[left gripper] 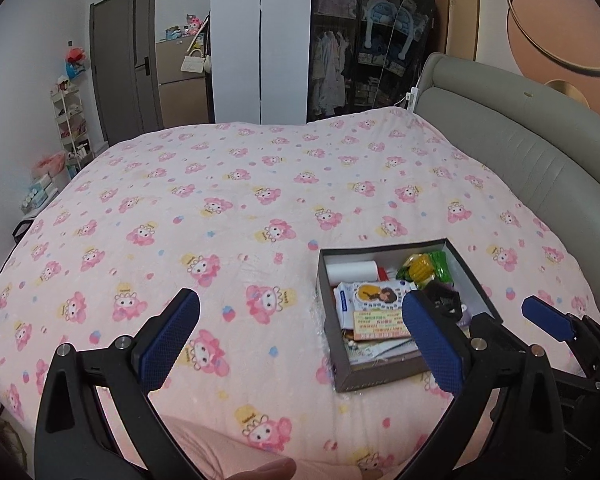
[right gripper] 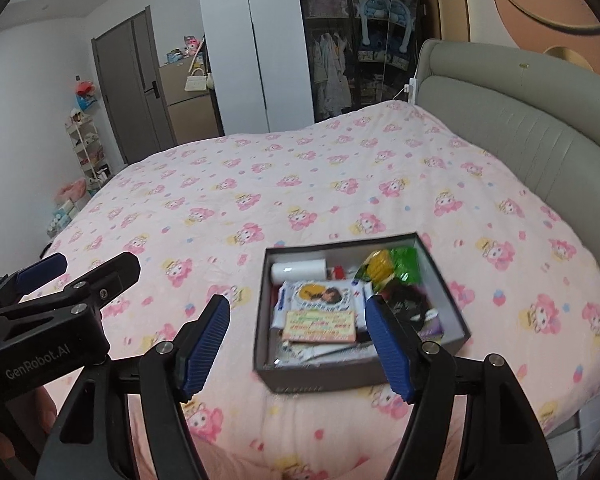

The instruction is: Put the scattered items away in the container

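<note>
A dark grey box [left gripper: 380, 378] [right gripper: 320, 378] sits on the pink patterned quilt near the bed's front edge. It holds a white roll [right gripper: 300, 270], a yellow-green corn packet [right gripper: 380, 264], a wipes packet [right gripper: 320, 296], a printed card [right gripper: 320, 322] and a black item [right gripper: 408, 304]. My left gripper [left gripper: 300, 340] hovers open and empty, left of the box and above the quilt. My right gripper [right gripper: 298, 346] is open and empty in front of the box. One of its blue pads [left gripper: 548, 318] shows at the right of the left wrist view. No loose item is visible on the quilt.
The quilt [left gripper: 220, 200] covers a wide bed with a grey padded headboard [left gripper: 520, 148] on the right. Beyond the bed stand a white wardrobe [left gripper: 260, 40], a dark open closet, a door and a small shelf rack [left gripper: 70, 124]. A thumb [left gripper: 260, 472] shows at the bottom.
</note>
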A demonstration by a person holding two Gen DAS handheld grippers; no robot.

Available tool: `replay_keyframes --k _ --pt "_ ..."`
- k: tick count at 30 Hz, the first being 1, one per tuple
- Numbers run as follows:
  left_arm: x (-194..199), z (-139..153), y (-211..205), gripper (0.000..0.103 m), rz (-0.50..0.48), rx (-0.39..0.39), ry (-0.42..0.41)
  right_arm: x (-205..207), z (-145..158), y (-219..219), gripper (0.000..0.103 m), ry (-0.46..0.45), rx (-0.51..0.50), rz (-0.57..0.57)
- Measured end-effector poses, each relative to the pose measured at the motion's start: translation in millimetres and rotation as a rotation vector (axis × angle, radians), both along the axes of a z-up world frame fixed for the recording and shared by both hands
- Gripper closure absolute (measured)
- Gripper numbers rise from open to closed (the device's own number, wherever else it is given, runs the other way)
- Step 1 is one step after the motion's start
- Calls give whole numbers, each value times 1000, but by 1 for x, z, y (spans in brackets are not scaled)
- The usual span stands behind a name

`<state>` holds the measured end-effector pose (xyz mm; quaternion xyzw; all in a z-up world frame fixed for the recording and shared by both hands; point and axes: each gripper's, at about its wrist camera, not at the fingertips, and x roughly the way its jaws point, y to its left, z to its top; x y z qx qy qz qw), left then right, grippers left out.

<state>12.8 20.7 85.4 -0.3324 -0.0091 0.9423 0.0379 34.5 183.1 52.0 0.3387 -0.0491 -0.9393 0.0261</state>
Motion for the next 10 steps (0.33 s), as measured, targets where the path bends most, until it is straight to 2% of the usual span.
replay_keyframes --k 10 --pt "33 -22 -14 1 -4 24 -39 25 -19 -20 35 -21 27 33"
